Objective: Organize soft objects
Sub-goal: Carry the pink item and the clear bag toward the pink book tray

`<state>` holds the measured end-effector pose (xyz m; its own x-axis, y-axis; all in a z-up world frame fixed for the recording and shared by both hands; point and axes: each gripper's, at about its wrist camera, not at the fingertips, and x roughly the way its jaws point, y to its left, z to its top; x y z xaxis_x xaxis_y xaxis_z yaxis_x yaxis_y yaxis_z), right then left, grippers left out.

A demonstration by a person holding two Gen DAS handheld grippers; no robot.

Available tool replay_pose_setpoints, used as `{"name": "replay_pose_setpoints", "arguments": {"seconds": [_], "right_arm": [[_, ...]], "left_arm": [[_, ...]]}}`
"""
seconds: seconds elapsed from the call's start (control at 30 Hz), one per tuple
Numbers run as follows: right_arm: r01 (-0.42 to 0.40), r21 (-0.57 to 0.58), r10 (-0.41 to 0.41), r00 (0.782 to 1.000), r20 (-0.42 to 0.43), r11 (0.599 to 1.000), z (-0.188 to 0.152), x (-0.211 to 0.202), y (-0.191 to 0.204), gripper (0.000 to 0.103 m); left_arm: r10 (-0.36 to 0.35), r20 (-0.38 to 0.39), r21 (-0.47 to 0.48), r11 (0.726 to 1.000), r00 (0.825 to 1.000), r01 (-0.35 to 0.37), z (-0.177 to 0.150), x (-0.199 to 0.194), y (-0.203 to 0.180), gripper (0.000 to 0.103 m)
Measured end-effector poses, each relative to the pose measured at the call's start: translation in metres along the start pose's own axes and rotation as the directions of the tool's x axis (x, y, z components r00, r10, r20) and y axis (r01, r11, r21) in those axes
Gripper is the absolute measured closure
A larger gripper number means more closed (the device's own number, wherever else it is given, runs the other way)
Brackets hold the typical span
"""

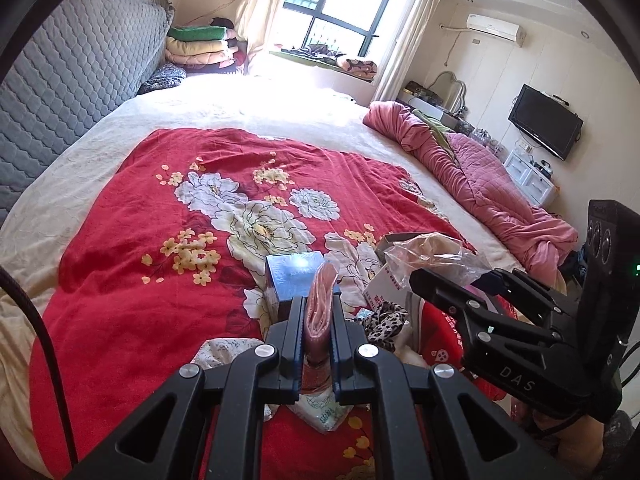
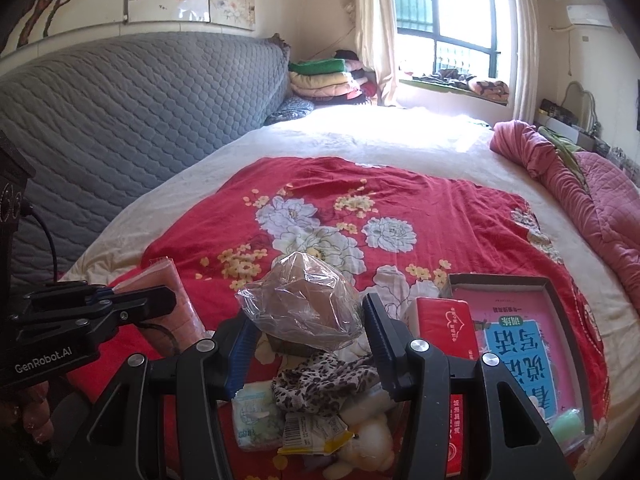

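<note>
My left gripper is shut on a folded pink cloth in a clear wrapper, held upright above the red floral blanket. In the right wrist view that gripper and the pink cloth show at the left. My right gripper is shut on a crinkled clear plastic bag with something brown inside, lifted over a pile of small items. From the left wrist camera the right gripper and its bag are at the right.
Under the right gripper lie a leopard-print cloth, tissue packs and a pale plush toy. A red tissue pack stands beside an open box holding a book. A blue box sits ahead; a pink quilt lies at the right.
</note>
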<state>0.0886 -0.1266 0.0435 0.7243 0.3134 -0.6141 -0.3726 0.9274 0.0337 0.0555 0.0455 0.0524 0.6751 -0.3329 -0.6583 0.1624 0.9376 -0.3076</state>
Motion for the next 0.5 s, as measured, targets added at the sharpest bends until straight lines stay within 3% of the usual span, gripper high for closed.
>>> {"name": "replay_pose_setpoints", "arguments": {"seconds": [0.5], "right_arm": [[-0.018,0.042,0.015,0.998,0.066,0.999,0.001,-0.034,-0.019,0.051]], "left_arm": [[0.02,0.028,0.041,0.999,0.999,-0.021,0.017,-0.022,-0.034,0.093]]}}
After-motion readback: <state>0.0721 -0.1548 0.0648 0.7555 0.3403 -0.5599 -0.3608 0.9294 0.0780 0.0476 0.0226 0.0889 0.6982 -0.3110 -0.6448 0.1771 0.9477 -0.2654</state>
